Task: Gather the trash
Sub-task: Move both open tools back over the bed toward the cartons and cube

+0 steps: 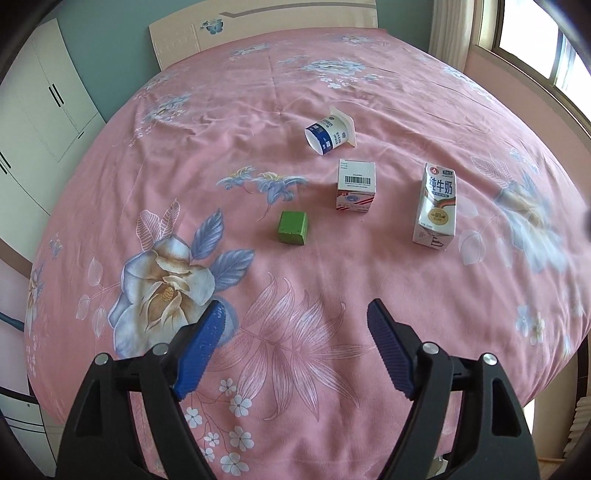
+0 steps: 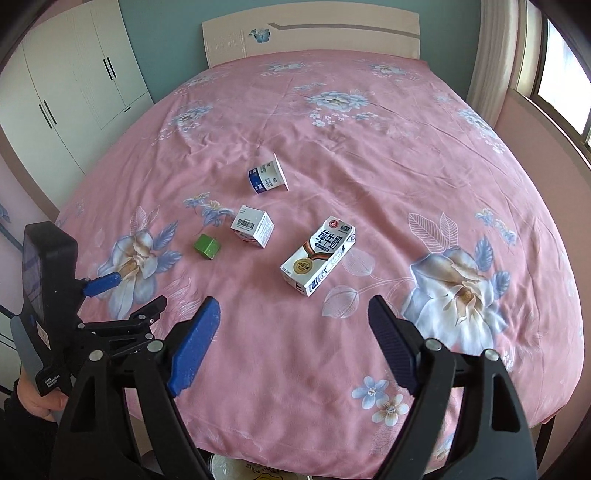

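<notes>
On the pink bed [image 1: 110, 206] sit the milk carton [image 2: 319, 256], small box [image 1: 356, 189], green cube [image 1: 292, 227] and tipped cup [image 1: 330, 134]. Both my left gripper [image 1: 295, 332] and right gripper [image 2: 294, 328] hover with fingers spread, empty. I judge nothing is collected yet; next, reach forward to the carton.

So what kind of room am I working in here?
Most likely a bedroom: a bed under a pink floral bedspread, a cream headboard with a blue butterfly, and a white wardrobe with dark handles.
</notes>
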Motion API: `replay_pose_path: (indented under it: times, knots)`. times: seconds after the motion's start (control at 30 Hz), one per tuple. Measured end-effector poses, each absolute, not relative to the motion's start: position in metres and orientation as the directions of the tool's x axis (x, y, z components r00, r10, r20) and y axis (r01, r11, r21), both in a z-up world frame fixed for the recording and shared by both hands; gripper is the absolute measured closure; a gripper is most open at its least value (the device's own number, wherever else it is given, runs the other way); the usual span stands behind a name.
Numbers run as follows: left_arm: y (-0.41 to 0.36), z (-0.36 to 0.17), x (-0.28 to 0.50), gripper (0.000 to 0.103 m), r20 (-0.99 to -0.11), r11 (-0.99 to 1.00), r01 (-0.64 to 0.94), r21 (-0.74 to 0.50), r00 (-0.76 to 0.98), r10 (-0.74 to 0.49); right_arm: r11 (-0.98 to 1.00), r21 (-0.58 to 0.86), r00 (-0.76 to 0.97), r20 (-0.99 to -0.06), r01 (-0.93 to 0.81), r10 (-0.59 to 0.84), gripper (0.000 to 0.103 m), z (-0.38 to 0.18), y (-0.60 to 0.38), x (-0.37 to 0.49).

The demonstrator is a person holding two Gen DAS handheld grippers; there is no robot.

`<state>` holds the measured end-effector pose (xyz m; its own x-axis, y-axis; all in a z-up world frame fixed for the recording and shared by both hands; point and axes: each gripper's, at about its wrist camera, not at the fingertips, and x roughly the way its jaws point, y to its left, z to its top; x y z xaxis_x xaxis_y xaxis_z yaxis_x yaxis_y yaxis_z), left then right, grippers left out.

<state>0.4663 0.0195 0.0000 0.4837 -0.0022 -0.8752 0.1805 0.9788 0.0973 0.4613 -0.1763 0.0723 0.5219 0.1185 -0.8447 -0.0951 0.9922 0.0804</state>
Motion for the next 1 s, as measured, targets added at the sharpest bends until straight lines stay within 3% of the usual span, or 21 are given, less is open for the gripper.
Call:
replay_pose_path:
  times: [0.87,0.93,1.0]
  knots:
    - [0.006,-0.097,0.593,0.022,-0.903,0.963,0.240,0.120,0.430,0.005,0.973,-0.017,0.293,-0.952,0.231,-0.087,0.022,-0.081,-0.185,0.633]
    - [0.005,-0.103,0.596,0.025,-0.909,0.964,0.237,0.118,0.417,0.008,0.970,-0.019,0.268,-0.960,0.243,-0.086,0.022,-0.091,-0.184,0.639]
    - [0.003,-0.109,0.598,0.036,-0.918,0.967,0.233,0.104,0.396,0.003,0.968,-0.031,0.248,-0.964,0.249,-0.095,0.022,-0.101,-0.183,0.643]
